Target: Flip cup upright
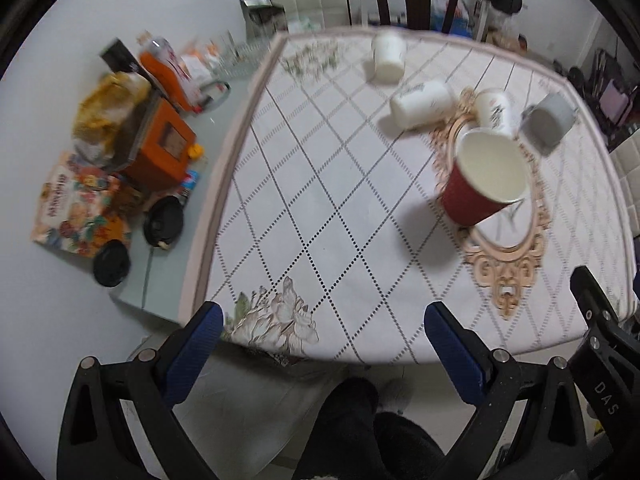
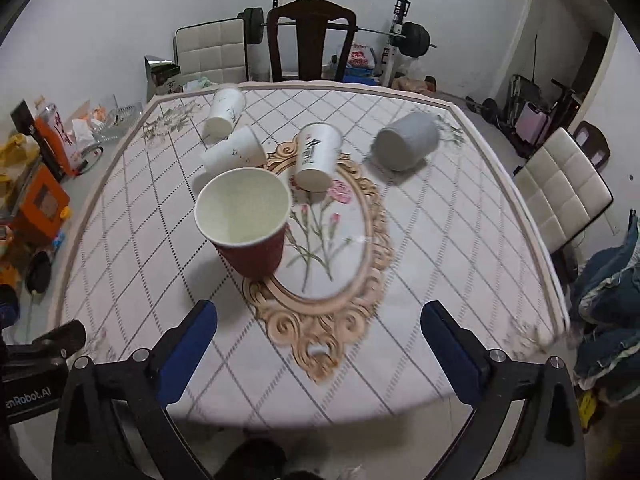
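A red paper cup (image 2: 250,224) stands upright on the patterned tablecloth (image 2: 420,248), mouth up; it also shows in the left wrist view (image 1: 482,178). Three white cups lie on their sides behind it: one (image 2: 318,156) on the floral medallion, one (image 2: 234,152) to its left, one (image 2: 224,112) further back. A grey cup (image 2: 408,142) lies on its side at the right. My left gripper (image 1: 322,320) is open and empty over the table's near edge. My right gripper (image 2: 318,320) is open and empty, in front of the red cup.
Boxes, snack bags, a bottle and black lids (image 1: 112,264) crowd a side surface left of the table. A dark wooden chair (image 2: 312,40) and cream padded chairs (image 2: 560,192) stand around the table. A barbell rack is behind. Blue clothing (image 2: 608,300) lies at the right.
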Demonstrator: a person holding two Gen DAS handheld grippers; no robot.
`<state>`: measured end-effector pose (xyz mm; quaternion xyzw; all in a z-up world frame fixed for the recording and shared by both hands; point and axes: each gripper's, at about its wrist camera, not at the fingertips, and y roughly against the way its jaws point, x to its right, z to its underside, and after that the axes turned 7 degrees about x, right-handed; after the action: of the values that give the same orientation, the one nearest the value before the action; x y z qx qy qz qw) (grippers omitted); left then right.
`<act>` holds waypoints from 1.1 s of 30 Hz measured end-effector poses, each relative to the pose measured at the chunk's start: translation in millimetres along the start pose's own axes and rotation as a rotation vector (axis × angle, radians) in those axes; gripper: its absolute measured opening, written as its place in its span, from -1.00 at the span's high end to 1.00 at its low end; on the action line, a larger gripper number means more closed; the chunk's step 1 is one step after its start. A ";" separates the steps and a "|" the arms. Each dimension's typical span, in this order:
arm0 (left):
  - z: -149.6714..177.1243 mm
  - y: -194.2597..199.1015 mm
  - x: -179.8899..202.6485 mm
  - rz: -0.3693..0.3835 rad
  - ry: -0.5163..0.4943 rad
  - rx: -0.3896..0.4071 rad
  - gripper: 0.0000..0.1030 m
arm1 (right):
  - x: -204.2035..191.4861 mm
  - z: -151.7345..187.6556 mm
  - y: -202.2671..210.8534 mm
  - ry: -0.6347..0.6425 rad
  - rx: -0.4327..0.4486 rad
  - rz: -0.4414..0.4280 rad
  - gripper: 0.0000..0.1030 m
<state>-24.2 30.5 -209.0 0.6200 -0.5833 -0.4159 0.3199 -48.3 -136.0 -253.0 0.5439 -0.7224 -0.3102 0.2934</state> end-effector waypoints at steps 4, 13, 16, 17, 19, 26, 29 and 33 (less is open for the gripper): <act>5.1 57.5 -2.5 0.007 0.026 0.087 -1.00 | 18.5 -7.0 50.2 0.011 0.025 0.015 -1.00; 4.4 141.9 -10.7 0.037 0.026 0.226 -1.00 | 46.8 -26.3 148.3 -0.018 0.104 0.017 -1.00; 3.5 157.2 -13.5 0.051 0.017 0.253 -1.00 | 49.1 -32.3 176.1 -0.022 0.131 0.023 -1.00; 3.4 160.0 -14.1 0.054 0.014 0.257 -1.00 | 48.9 -33.9 181.6 -0.025 0.137 0.025 -1.00; 3.7 166.8 -16.1 0.060 0.010 0.269 -1.00 | 48.5 -37.0 197.7 -0.025 0.153 0.030 -1.00; 6.0 178.2 -24.9 0.071 0.027 0.294 -1.00 | 47.6 -41.6 223.1 -0.034 0.179 0.036 -1.00; 7.2 180.7 -29.0 0.070 0.041 0.300 -1.00 | 45.4 -42.2 228.6 -0.030 0.186 0.034 -1.00; 8.5 182.7 -32.2 0.064 0.045 0.303 -1.00 | 42.0 -43.2 232.0 -0.022 0.186 0.026 -1.00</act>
<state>-114.4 42.2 -47.1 0.6513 -0.6515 -0.2990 0.2488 -165.4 -132.2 -43.9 0.5560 -0.7583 -0.2438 0.2374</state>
